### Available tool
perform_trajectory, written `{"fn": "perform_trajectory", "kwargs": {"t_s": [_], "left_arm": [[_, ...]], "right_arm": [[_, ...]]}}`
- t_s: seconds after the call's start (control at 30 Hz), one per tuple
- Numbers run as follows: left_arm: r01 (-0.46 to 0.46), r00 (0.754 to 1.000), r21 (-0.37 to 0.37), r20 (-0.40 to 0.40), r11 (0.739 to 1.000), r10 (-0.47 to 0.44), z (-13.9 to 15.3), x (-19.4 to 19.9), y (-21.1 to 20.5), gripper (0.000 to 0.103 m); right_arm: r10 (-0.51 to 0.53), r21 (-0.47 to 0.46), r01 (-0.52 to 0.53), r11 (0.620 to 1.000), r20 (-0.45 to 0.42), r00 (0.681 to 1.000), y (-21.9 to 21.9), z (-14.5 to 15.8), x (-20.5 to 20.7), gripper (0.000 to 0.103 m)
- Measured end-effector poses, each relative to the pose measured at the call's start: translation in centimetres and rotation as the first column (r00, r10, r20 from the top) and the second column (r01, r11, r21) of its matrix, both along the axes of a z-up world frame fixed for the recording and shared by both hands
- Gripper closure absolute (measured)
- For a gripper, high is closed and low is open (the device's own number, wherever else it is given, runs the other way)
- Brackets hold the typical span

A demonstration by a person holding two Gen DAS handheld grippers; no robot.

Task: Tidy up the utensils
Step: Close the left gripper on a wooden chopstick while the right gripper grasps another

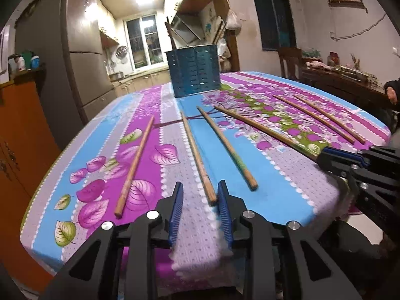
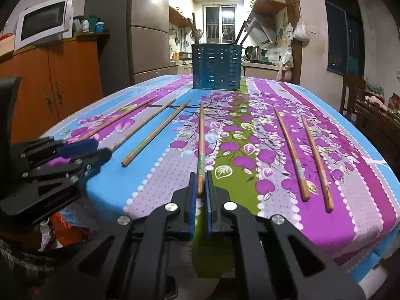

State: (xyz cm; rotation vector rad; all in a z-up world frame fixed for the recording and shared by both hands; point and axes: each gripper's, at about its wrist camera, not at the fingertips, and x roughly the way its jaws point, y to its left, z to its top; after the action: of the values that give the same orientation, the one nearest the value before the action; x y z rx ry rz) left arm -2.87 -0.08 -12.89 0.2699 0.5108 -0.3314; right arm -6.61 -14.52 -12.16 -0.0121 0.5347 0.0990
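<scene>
Several wooden chopsticks lie side by side on the flowered tablecloth (image 1: 287, 190). A blue perforated utensil holder (image 1: 194, 71) stands at the far side and also shows in the right wrist view (image 2: 216, 66), with a few sticks in it. My left gripper (image 1: 200, 195) is open, its blue pads either side of the near end of one chopstick (image 1: 197, 155). My right gripper (image 2: 200, 187) is shut on the near end of another chopstick (image 2: 200, 140), which still rests on the cloth. The right gripper shows in the left wrist view (image 1: 332, 158); the left gripper shows in the right wrist view (image 2: 95, 153).
One chopstick (image 1: 135, 165) lies left of my left gripper and one (image 1: 227, 147) right of it. Two more (image 2: 291, 152) (image 2: 316, 160) lie at the right. An orange cabinet (image 2: 55, 85) with a microwave (image 2: 42, 21) stands left of the table; a fridge (image 2: 147, 30) stands behind.
</scene>
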Motion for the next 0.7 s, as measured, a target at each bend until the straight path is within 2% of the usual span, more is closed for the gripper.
{"fn": "perform_trajectory", "kwargs": {"t_s": [0.03, 0.13, 0.2, 0.27, 0.3, 0.43, 0.5, 0.57, 0.7], "left_arm": [[0.002, 1.000, 0.000, 0.007, 1.000, -0.002, -0.1, 0.0, 0.0, 0.079], [0.000, 0.999, 0.004, 0.036, 1.000, 0.000, -0.3, -0.4, -0.1, 0.079], [-0.003, 0.999, -0.005, 0.048, 1.000, 0.003, -0.5, -0.5, 0.0, 0.079], [-0.004, 0.998, -0.011, 0.059, 1.000, 0.005, -0.6, -0.6, 0.2, 0.079], [-0.005, 0.998, -0.013, 0.062, 1.000, 0.006, -0.6, -0.6, 0.2, 0.079], [0.001, 0.998, -0.036, 0.064, 0.999, 0.002, -0.7, -0.6, 0.5, 0.079], [-0.001, 0.998, -0.049, 0.064, 0.999, 0.004, -0.8, -0.6, 0.6, 0.079], [-0.001, 0.998, -0.058, 0.070, 0.998, 0.005, -0.9, -0.7, 0.6, 0.079], [0.006, 0.997, -0.090, 0.072, 0.996, 0.000, -1.0, -0.7, 1.0, 0.079]], "right_arm": [[0.005, -0.001, -0.005, 1.000, 0.002, 1.000, 0.0, 0.0, 0.0, 0.098], [0.011, -0.009, -0.010, 1.000, 0.014, 1.000, 0.2, 0.0, -0.2, 0.096], [0.012, -0.022, -0.011, 1.000, 0.024, 1.000, 0.4, 0.1, -0.4, 0.088], [0.008, -0.027, -0.008, 1.000, 0.027, 1.000, 0.4, 0.1, -0.5, 0.077], [0.013, -0.021, -0.013, 1.000, 0.023, 1.000, 0.3, 0.0, -0.5, 0.075], [0.021, -0.013, -0.021, 1.000, 0.017, 1.000, 0.2, -0.2, -0.3, 0.077], [0.035, -0.019, -0.034, 0.999, 0.025, 0.999, 0.4, -0.3, -0.3, 0.083], [0.049, -0.022, -0.048, 0.999, 0.030, 0.998, 0.6, -0.3, -0.4, 0.094], [0.050, 0.017, -0.050, 0.999, 0.035, 0.998, 0.2, -0.4, -0.3, 0.097]]}}
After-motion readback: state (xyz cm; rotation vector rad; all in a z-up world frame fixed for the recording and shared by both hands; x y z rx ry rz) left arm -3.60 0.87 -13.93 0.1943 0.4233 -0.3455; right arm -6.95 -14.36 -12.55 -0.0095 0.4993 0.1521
